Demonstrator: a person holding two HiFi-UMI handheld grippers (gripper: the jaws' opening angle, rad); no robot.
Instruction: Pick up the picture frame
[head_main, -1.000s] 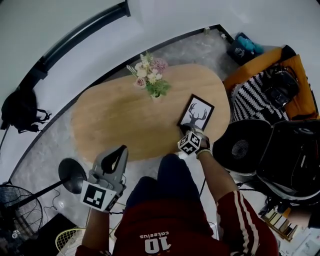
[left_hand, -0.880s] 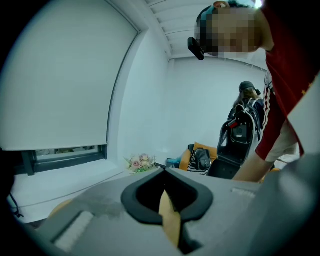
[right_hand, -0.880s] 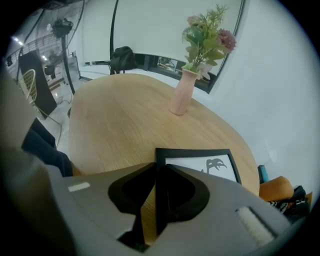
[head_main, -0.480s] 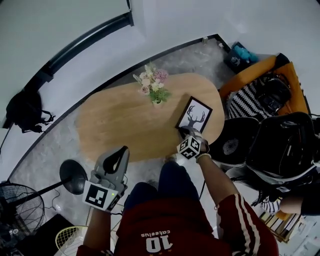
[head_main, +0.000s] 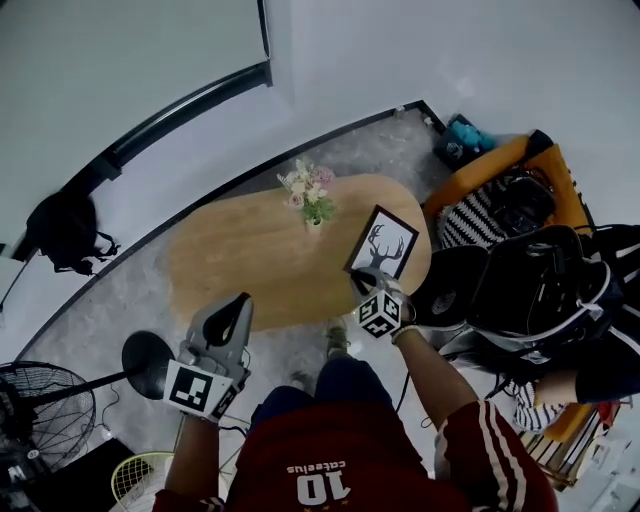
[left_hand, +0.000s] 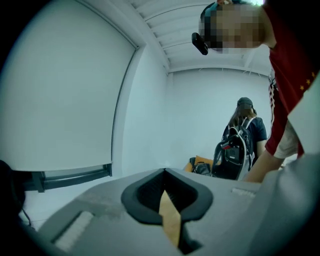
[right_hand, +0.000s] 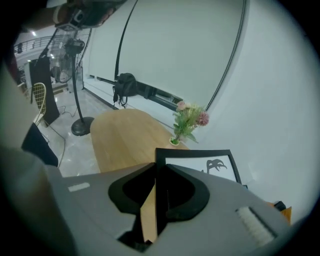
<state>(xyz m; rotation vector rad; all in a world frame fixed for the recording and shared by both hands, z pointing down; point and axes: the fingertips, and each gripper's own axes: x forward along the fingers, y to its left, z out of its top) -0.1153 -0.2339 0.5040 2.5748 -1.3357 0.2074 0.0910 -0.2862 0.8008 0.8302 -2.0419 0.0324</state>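
Observation:
The picture frame (head_main: 383, 243), black-edged with a deer silhouette on white, hangs tilted over the right end of the oval wooden table (head_main: 250, 262). My right gripper (head_main: 362, 279) is shut on its near bottom edge. In the right gripper view the frame (right_hand: 200, 163) stands up out of the jaws of the right gripper (right_hand: 156, 176), which clamp its black edge. My left gripper (head_main: 238, 303) hovers at the lower left, off the table's near side, shut with nothing in it. The left gripper (left_hand: 163, 175) points at a white wall.
A vase of flowers (head_main: 311, 194) stands mid-table at the back. A lamp base (head_main: 147, 356) and a fan (head_main: 40, 412) sit on the floor at left. An orange sofa (head_main: 553, 168) and a black chair (head_main: 452, 288) are at right. A person with a backpack (left_hand: 241, 142) stands nearby.
Both grippers have risen. The right one has carried the picture frame up off the table, and the table looks smaller and farther below.

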